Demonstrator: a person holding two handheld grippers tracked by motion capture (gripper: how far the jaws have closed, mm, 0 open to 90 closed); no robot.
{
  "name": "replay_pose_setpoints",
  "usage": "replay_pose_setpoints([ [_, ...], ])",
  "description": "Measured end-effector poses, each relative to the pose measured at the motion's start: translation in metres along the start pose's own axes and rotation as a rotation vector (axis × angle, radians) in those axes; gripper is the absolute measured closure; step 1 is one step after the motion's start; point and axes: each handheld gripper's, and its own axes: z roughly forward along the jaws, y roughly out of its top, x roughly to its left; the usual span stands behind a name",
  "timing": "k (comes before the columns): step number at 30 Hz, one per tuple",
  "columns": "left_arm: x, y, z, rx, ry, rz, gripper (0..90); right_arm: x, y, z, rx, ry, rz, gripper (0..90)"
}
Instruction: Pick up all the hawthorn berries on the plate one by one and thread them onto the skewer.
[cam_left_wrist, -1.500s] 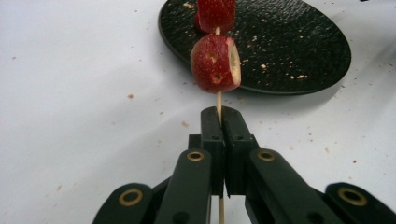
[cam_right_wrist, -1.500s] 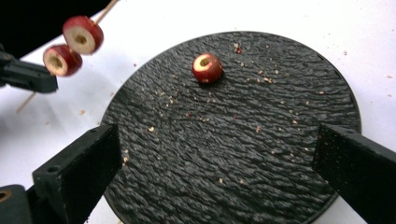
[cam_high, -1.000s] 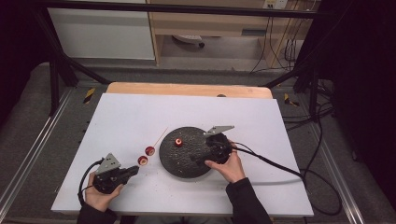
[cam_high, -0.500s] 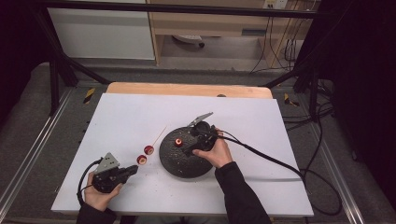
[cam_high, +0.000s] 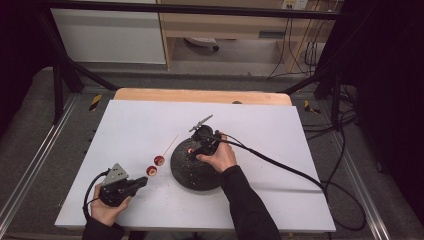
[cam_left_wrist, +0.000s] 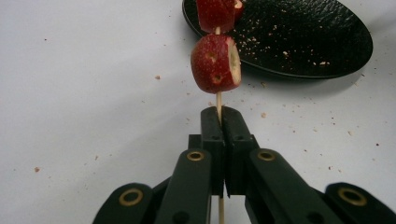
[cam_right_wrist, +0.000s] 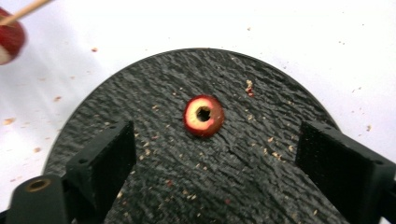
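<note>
Left gripper (cam_left_wrist: 219, 116) fingers pinch skewer (cam_left_wrist: 218, 100), two slices threaded, near desk front-left. Right gripper (cam_right_wrist: 212, 154) fingers spread, closing, around slice (cam_right_wrist: 203, 115) on plate (cam_right_wrist: 261, 93), no contact. Slice light, soft, brittle; grip rim gently.

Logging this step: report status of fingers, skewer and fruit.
Left gripper shut on skewer. Right gripper open, closing over the fruit ring on plate. Nothing blocking.
</note>
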Motion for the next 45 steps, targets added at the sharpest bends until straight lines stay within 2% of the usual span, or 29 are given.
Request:
replay_pose_setpoints([
  [3, 0.0, 0.0, 0.0, -0.002, 0.001, -0.001, 88.2, 0.0, 0.003, 0.006, 0.009, 0.008, 0.01, 18.9],
  [8, 0.0, 0.0, 0.0, -0.004, 0.004, -0.005, 88.3, 0.001, 0.005, 0.015, 0.036, -0.005, 0.022, 26.2],
  [12, 0.0, 0.0, 0.0, -0.001, 0.006, -0.004, 88.2, 0.003, 0.007, 0.02, 0.025, -0.01, 0.025, 33.9],
  [14, 0.0, 0.0, 0.0, -0.001, 0.006, -0.005, 88.3, 0.003, 0.007, 0.021, 0.022, -0.006, 0.031, 34.9],
  [18, 0.001, 0.0, -0.001, -0.002, 0.008, -0.007, 88.3, 0.006, 0.009, 0.027, 0.025, -0.004, 0.034, 44.0],
  [26, 0.0, 0.0, -0.001, 0.001, 0.008, -0.005, 88.3, 0.005, 0.009, 0.032, 0.036, 0.01, 0.067, 55.4],
  [34, 0.0, 0.001, 0.0, 0.0, 0.007, -0.008, 88.3, 0.004, 0.009, 0.038, 0.052, 0.022, 0.097, 60.7],
  [45, 0.0, 0.001, 0.0, 0.0, 0.007, -0.004, 88.3, 0.003, 0.009, 0.039, 0.069, 0.023, 0.125, 61.7],
])
